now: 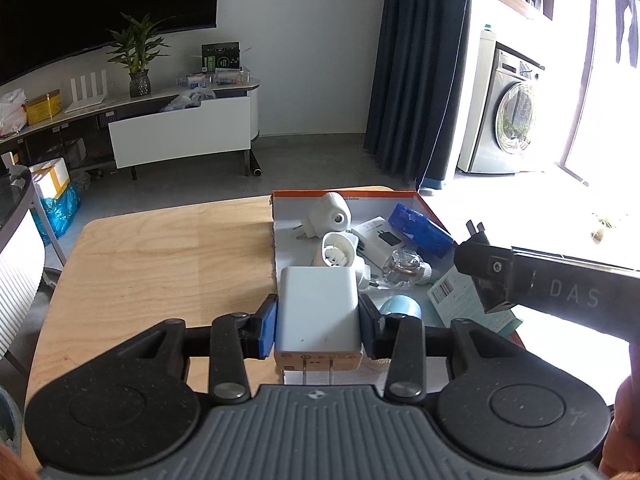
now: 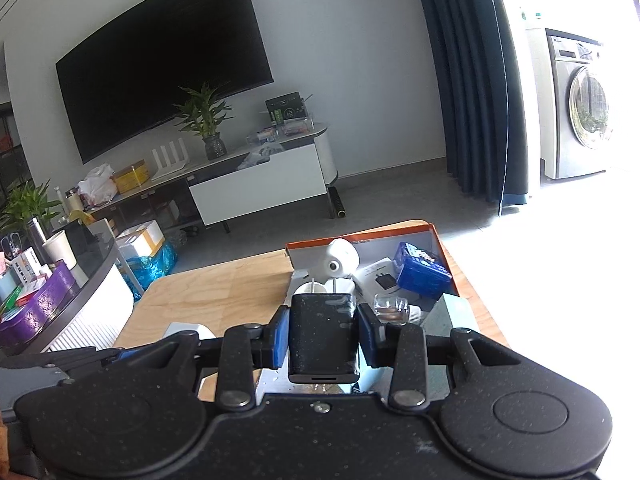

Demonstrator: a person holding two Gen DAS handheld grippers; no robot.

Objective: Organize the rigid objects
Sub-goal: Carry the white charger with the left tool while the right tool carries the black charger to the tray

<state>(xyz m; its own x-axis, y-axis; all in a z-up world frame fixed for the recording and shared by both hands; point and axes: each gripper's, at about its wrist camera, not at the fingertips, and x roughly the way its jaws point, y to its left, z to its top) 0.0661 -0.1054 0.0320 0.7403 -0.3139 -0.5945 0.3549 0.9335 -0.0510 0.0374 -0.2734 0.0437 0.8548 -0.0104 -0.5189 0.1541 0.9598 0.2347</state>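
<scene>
Surface: pale wooden table (image 1: 160, 256), orange-rimmed cardboard tray (image 1: 280, 248) at far right.
Left gripper (image 1: 318, 322): pinching white square charger (image 1: 318, 308) at tray's near-left corner.
Right gripper (image 2: 323, 338): pinching black rectangular charger (image 2: 322, 336) above tray.
Risk: smooth casings slipping; crowded tray contents blocking placement.

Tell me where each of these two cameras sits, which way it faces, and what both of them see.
Left wrist view: sits on the left gripper, looking along the fingers clamped on a white charger, over the wooden table toward the TV wall.
Right wrist view: sits on the right gripper, clamped on a black charger, facing the same way.
Shared: the orange-rimmed box, the round white camera, the blue pack.
</scene>
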